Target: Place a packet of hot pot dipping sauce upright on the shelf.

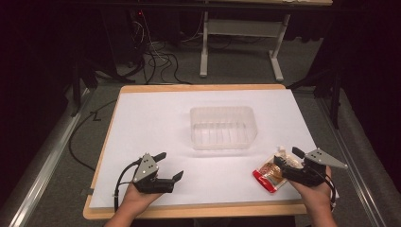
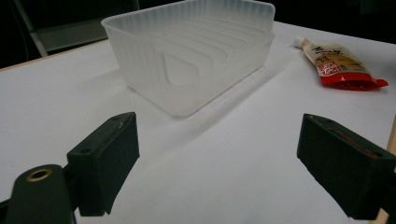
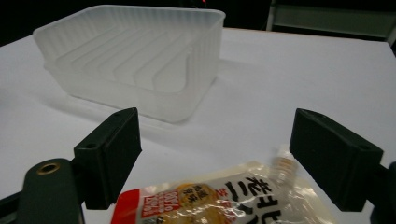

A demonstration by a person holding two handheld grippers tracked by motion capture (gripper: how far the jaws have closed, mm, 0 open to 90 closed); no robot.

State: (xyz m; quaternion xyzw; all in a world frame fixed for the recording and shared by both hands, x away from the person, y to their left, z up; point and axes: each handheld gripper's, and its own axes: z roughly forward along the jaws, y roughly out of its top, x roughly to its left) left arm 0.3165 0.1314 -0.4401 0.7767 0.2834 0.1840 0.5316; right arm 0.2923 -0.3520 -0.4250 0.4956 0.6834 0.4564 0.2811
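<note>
A clear ribbed plastic container (image 1: 222, 126) (image 2: 196, 51) (image 3: 135, 56) stands empty in the middle of the white table sheet (image 1: 156, 123). A flat food pouch (image 1: 273, 171) (image 2: 338, 63) (image 3: 233, 198) with a red bottom edge and a white spout lies at the front right. My right gripper (image 1: 287, 158) (image 3: 229, 147) is open just above the pouch, jaws on either side of it, not touching. My left gripper (image 1: 170, 165) (image 2: 219, 163) is open over bare sheet at the front left, holding nothing.
The wooden table edge (image 1: 198, 210) runs along the front. Behind the table stand a white desk frame (image 1: 204, 52) and loose cables (image 1: 156, 56) on the grey floor. Bare sheet lies between the two grippers.
</note>
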